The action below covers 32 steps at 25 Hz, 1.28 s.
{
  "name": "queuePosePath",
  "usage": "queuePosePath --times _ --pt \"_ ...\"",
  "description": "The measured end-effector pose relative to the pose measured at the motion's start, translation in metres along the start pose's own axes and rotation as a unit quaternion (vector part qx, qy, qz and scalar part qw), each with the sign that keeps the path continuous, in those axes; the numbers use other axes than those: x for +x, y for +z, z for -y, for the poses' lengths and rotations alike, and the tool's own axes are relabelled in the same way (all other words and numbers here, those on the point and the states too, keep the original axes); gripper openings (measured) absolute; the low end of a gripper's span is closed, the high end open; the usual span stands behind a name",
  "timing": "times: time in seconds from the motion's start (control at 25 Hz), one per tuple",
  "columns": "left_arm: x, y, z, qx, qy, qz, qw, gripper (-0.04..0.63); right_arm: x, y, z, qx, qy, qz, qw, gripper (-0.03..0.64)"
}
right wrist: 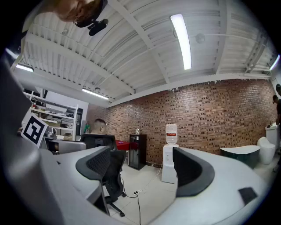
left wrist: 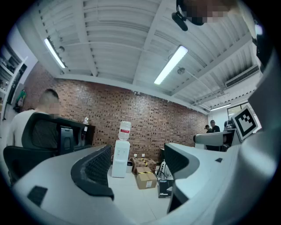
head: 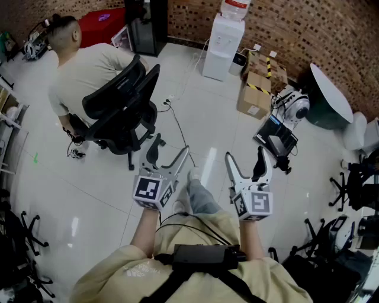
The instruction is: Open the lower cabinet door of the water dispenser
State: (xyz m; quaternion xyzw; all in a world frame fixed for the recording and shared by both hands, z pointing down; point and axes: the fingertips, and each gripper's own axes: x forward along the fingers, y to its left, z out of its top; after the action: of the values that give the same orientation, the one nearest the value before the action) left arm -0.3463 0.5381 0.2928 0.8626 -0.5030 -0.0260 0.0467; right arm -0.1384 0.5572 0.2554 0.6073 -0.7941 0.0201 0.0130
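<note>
left gripper (head: 170,149): well short of the water dispenser (head: 222,50), held out level in front of us. Jaws stand apart with nothing in them, just the room showing through the gap.
right gripper (head: 244,155): same story, just as far from the dispenser. Jaws are spread wide and empty. We reckon both are open simply because there's nothing to grab until we've walked over.
floor (head: 204,112): a long stretch of bare tile between us and the dispenser. A cable (head: 177,127) trails across it, left of the dispenser as we face it, so worth stepping round.
office chair (head: 121,103): nearer us than the dispenser and off to its left. A person (head: 83,65) sits in it, back to us, not on our line.
cardboard boxes (head: 257,89): just beside the dispenser on its right, so we'd guess we come at it from the front.
water dispenser: upright against the brick wall (head: 284,29), bottle (head: 235,8) on top. It shows between the jaws in both gripper views, so we look lined up on it.
lower cabinet door (right wrist: 168,170): bottom half of the dispenser's front, seems closed, so the task has barely started.
hard to make out: it's too far to see any handle, seam or hinge side on that door. The bottle's top is cut off at the head view's edge.
</note>
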Motion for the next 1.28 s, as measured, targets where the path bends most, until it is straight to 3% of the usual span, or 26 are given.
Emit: queuePosePath --times 0.2,0.52,0.88,1.28 --pt "0.023 -0.007 0.007 0.001 -0.010 -0.008 0.9999 0.358 0.014 -0.019 0.022 0.014 -0.004 -0.002 1.000 0.468" --pt "0.100 -0.002 0.024 0.018 -0.024 -0.023 0.9993 0.359 0.068 -0.008 0.075 0.031 0.002 0.021 0.999 0.468" --pt "0.229 -0.008 0.087 0.028 -0.062 -0.028 0.9973 0.359 0.105 -0.014 0.213 0.058 -0.044 0.032 0.997 0.468" --pt "0.324 -0.004 0.112 0.021 -0.027 -0.034 0.9988 0.357 0.161 -0.016 0.299 0.080 -0.014 0.039 0.996 0.468"
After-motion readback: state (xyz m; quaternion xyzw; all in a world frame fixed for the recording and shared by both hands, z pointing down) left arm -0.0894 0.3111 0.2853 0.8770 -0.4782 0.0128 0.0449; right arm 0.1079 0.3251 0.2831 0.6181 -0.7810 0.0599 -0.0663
